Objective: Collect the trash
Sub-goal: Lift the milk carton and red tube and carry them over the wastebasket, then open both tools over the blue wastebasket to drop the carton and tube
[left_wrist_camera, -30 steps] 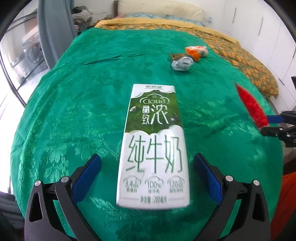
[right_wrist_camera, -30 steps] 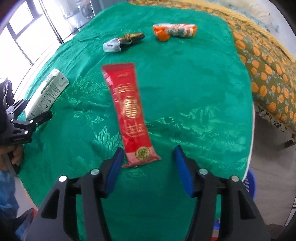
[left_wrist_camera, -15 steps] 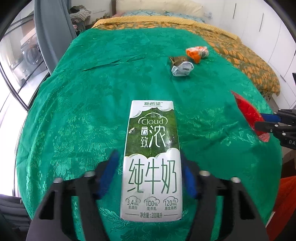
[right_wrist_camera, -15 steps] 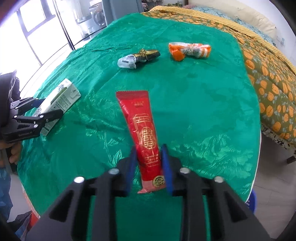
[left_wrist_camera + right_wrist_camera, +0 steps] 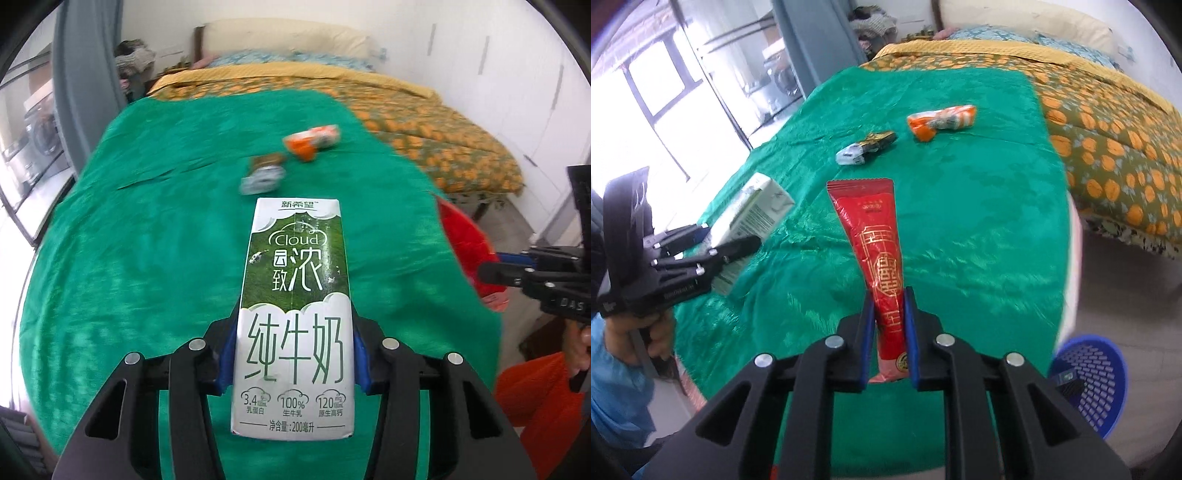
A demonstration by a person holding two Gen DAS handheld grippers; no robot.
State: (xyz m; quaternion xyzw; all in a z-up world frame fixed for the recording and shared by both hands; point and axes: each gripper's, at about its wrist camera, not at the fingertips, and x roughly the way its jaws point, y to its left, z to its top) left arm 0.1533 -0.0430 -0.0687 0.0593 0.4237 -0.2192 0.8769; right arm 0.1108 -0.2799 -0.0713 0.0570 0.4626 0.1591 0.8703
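Observation:
My left gripper (image 5: 291,347) is shut on a green and white milk carton (image 5: 295,295) and holds it lifted above the green cloth; the carton also shows in the right wrist view (image 5: 753,218). My right gripper (image 5: 889,325) is shut on a long red snack wrapper (image 5: 875,243), raised off the cloth; the wrapper also shows in the left wrist view (image 5: 465,243). An orange and white wrapper (image 5: 942,120) and a crumpled silver and gold wrapper (image 5: 864,147) lie on the cloth further back.
A green cloth (image 5: 979,229) covers the table. A blue mesh basket (image 5: 1097,384) stands on the floor at the right, below the table edge. A bed with an orange patterned cover (image 5: 1108,122) lies behind. A window (image 5: 646,110) is at the left.
Both grippers closed, the left on the milk carton and the right on the red wrapper. Both then lifted their items off the cloth and drew back toward the table's near edge.

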